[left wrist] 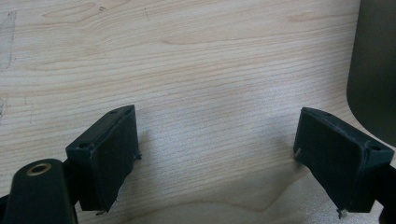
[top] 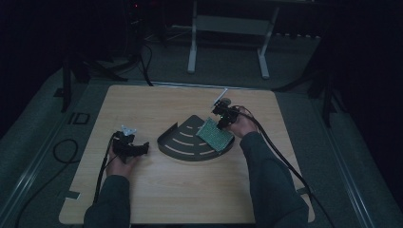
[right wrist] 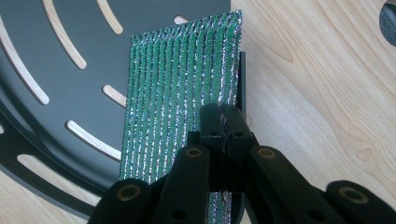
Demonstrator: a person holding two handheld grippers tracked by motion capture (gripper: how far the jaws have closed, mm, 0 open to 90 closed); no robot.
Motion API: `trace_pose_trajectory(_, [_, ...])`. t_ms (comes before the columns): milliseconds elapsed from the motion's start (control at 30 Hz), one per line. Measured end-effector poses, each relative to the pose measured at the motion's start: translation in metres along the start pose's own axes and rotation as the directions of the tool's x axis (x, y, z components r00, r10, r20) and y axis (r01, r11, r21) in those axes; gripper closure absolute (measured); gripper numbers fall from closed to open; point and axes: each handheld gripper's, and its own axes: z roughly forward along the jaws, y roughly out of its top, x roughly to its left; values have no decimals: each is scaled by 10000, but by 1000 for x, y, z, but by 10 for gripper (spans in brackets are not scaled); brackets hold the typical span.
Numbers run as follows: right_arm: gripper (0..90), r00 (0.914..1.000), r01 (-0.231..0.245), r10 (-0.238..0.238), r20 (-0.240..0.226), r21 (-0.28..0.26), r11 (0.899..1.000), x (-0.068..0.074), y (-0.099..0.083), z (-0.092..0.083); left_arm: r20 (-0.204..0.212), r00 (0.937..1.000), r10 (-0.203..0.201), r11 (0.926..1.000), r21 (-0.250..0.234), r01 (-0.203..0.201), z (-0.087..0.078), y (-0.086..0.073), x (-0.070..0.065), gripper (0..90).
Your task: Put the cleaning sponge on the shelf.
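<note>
Black jaws of the right gripper [right wrist: 223,122] stand pressed together on the near right edge of a green, silver-threaded scouring cloth [right wrist: 180,88], so the cloth runs up and away from the fingertips and leftward over a dark slotted tray [right wrist: 56,70]. From the high view, the right gripper [top: 219,121] holds that cloth [top: 215,134] at the tray's right side, tilted with its lower part on the tray [top: 183,137], near the middle of the wooden table [top: 190,190]. Well apart to the left, the left gripper [left wrist: 217,140] hovers low over bare wood with its jaws wide apart and nothing between them, the tray's edge just beyond its right jaw.
</note>
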Motion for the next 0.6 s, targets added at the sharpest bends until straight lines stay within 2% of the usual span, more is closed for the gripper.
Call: trace_pose_trajectory(600, [884,9999,77,-79,102,144,9999,1,-1,7,-1,10000,-1,10000,-2,1,0,0,0,142])
